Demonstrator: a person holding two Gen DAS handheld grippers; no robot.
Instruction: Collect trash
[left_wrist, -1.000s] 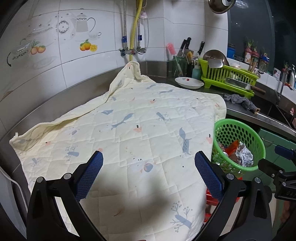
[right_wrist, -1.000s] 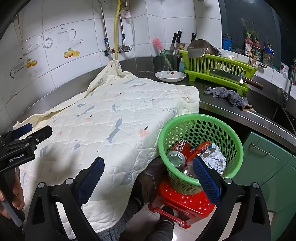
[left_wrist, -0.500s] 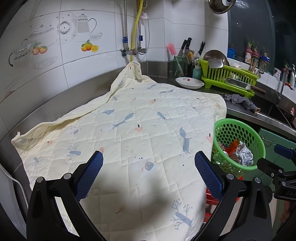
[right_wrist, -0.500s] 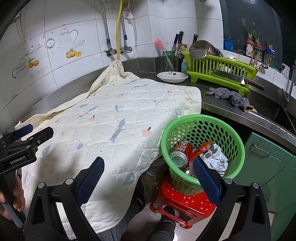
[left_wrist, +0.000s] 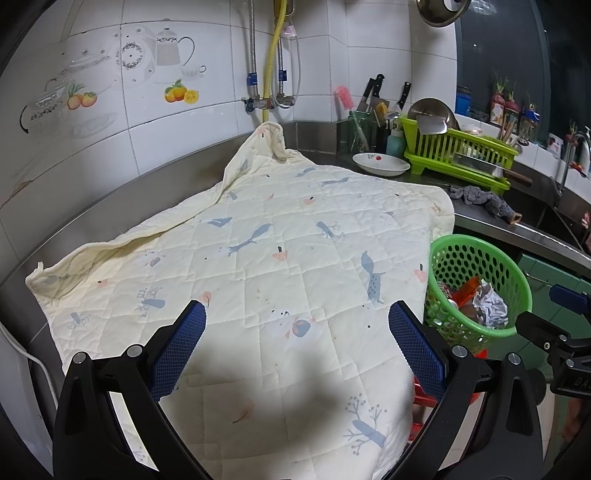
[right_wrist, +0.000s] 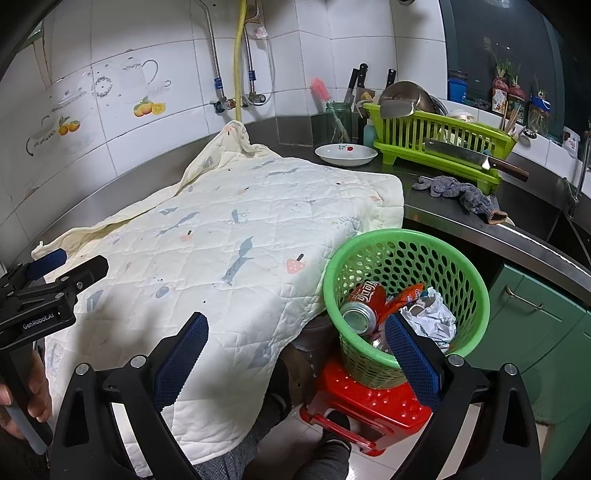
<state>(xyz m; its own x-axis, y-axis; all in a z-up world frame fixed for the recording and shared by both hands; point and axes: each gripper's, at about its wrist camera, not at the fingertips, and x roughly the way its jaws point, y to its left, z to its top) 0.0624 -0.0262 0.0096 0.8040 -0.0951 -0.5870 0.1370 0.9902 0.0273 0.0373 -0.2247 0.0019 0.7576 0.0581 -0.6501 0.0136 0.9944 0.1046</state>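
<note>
Both grippers hang over a quilted cream cloth (left_wrist: 280, 258) printed with blue birds, which covers the near part of the steel table (right_wrist: 454, 210) and droops off its near edge. The left gripper (left_wrist: 295, 332) has its jaws spread wide and holds nothing; bare cloth lies under them. The right gripper (right_wrist: 295, 345) is likewise wide apart and empty, its right blue pad in front of the basket's near rim.

The trash sits in a green perforated basket (right_wrist: 406, 251) just right of the cloth's hanging edge, standing on a red plastic stool (right_wrist: 369, 402) on the floor. Inside it lie a red soda can (right_wrist: 364, 302) on its side, an orange-red snack wrapper (right_wrist: 404, 295) and a crumpled ball of white paper (right_wrist: 430, 321), all touching one another.

On the far right of the table stand a white dish (right_wrist: 345, 153), a lime dish rack (right_wrist: 443, 147) with a cleaver (right_wrist: 469, 158) across it, and a grey rag (right_wrist: 458, 190) lying near the rack.
</note>
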